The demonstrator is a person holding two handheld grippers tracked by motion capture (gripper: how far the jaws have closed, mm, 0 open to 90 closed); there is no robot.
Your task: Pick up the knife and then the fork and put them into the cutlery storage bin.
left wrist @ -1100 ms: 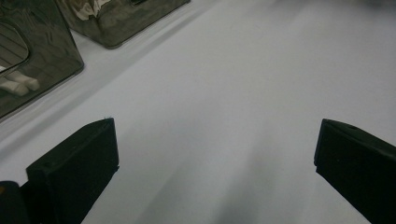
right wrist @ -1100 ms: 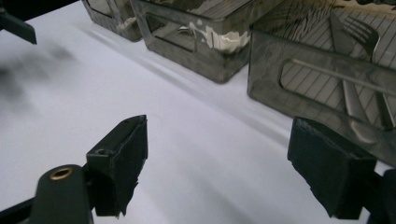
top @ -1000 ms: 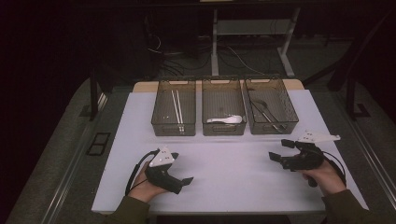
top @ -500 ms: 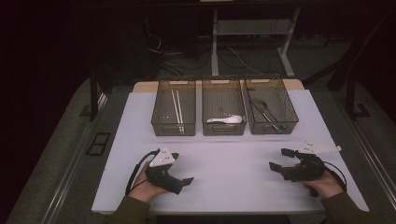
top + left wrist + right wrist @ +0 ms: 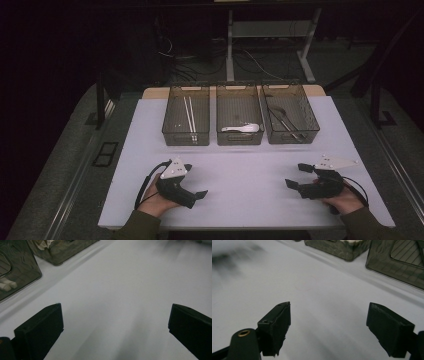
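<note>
two grippers, hand-held, low over the near part of the table. left gripper (image 5: 192,187): black body, grey three-cornered plate on top, cable looping back past the wrist; jaws released and wide apart, nothing between them, bare white surface beneath in the left gripper view (image 5: 115,332). right gripper (image 5: 298,176): same build, near the right front of the table; jaws likewise spread and holding nothing, as the right gripper view (image 5: 328,326) confirms. the two grippers sit well apart, each pointing inward toward the middle of the table. left hand (image 5: 157,200) and right hand (image 5: 342,200) enter from the bottom edge, dark olive sleeves at the wrists.

three bins, dark translucent plastic, in a row across the far half of the table, just beside one another, well apart from both grippers. left bin (image 5: 172,117): pair of white chopsticks (image 5: 189,114) lying lengthwise. middle bin (image 5: 240,139): one white spoon (image 5: 242,128) lying across near the front wall. right bin (image 5: 310,117): dark metal utensils (image 5: 285,120), kind too dim to tell.

one table (image 5: 250,175): white, matte cover, a strip of pale wood showing at the far edge behind the bins.

surroundings: dim room, grey floor on both sides, a white desk frame (image 5: 270,35) and loose cables (image 5: 190,55) behind the table, background almost black.
</note>
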